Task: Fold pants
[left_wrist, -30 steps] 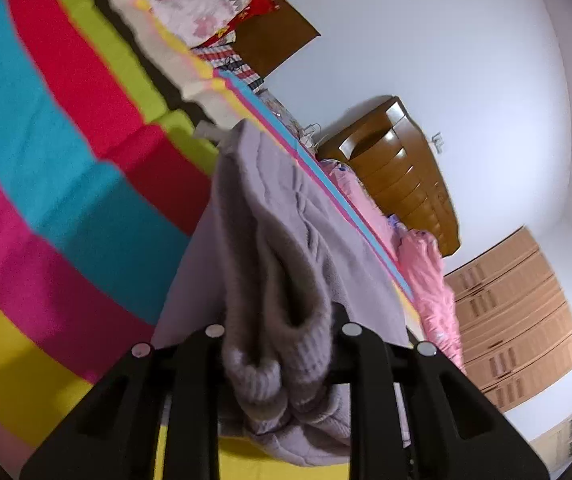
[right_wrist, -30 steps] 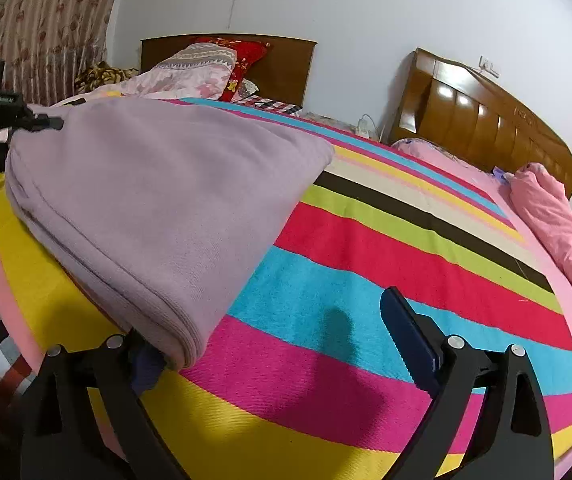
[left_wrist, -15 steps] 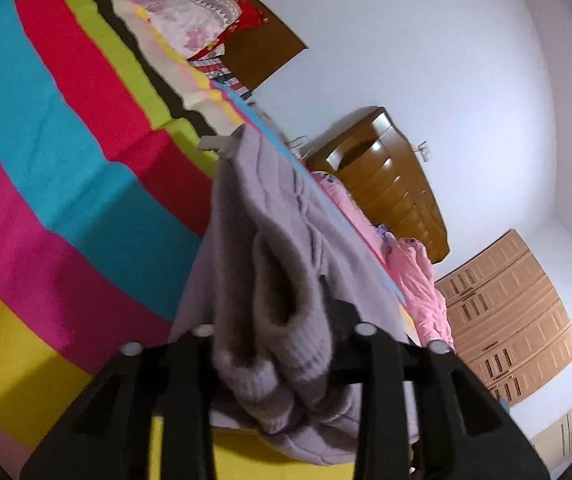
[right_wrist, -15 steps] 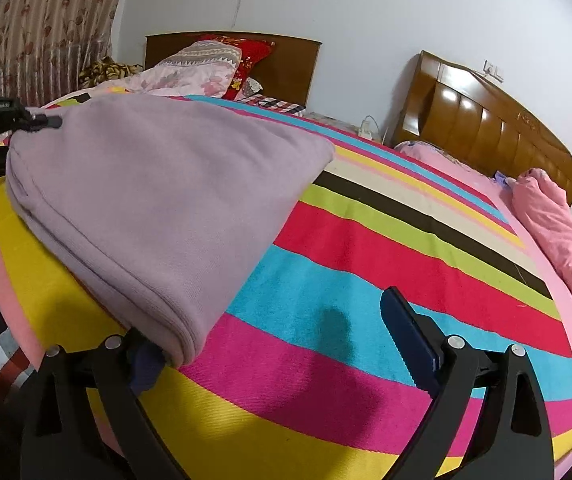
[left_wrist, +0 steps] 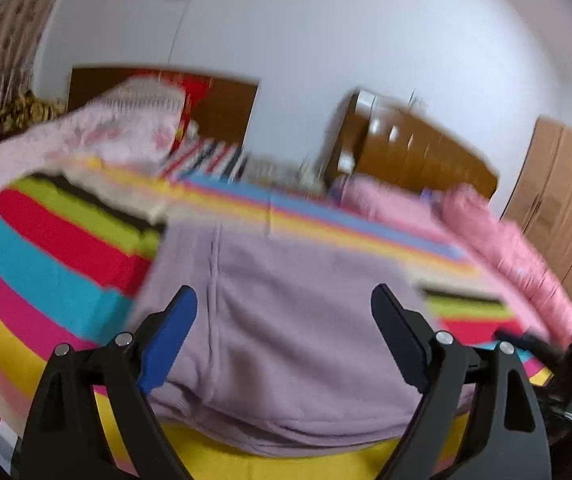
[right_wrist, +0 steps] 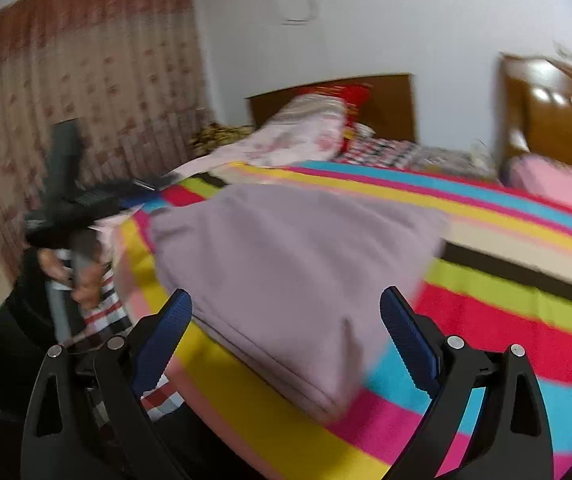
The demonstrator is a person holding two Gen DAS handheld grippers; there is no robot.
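pants (right_wrist: 298, 264): lilac, folded flat on the striped bedspread (right_wrist: 506, 292) near its edge, long axis running near-right to far-left
left gripper (left_wrist: 283, 334): jaws opening wide, nothing gripped, above the pants
right gripper (right_wrist: 286, 334): jaws wide apart, holding nothing

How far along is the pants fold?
Done: the lilac pants lie folded in a flat stack on the striped bedspread. In hand: nothing. The left gripper is opening with no cloth pinched between its fingers; the right gripper is open and empty too. Left: at most one more fold or tidying; blur hides the edges.
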